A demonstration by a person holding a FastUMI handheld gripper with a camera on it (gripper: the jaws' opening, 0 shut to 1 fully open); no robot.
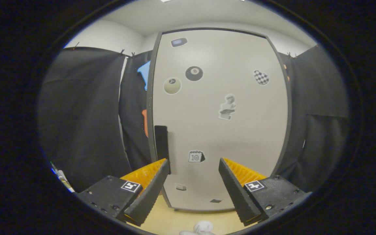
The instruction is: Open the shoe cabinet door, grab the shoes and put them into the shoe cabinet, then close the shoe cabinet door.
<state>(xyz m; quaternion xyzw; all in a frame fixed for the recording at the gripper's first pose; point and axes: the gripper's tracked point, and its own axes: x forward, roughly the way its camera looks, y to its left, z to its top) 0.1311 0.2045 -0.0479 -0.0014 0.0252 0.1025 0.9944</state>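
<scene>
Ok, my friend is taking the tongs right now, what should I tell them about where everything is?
Tongs: open, holding nothing, pointed at the tall pale-grey shoe cabinet door with stickers.
Door: looks shut. Its black upright handle sits by the door's edge, just beyond one finger.
Shoes: something white and rounded lies on the light wooden floor below the tongs, maybe a shoe, too little visible to tell.
Done: nothing visible yet.
Left: open the door by the handle, put the shoes in, close it.
</scene>
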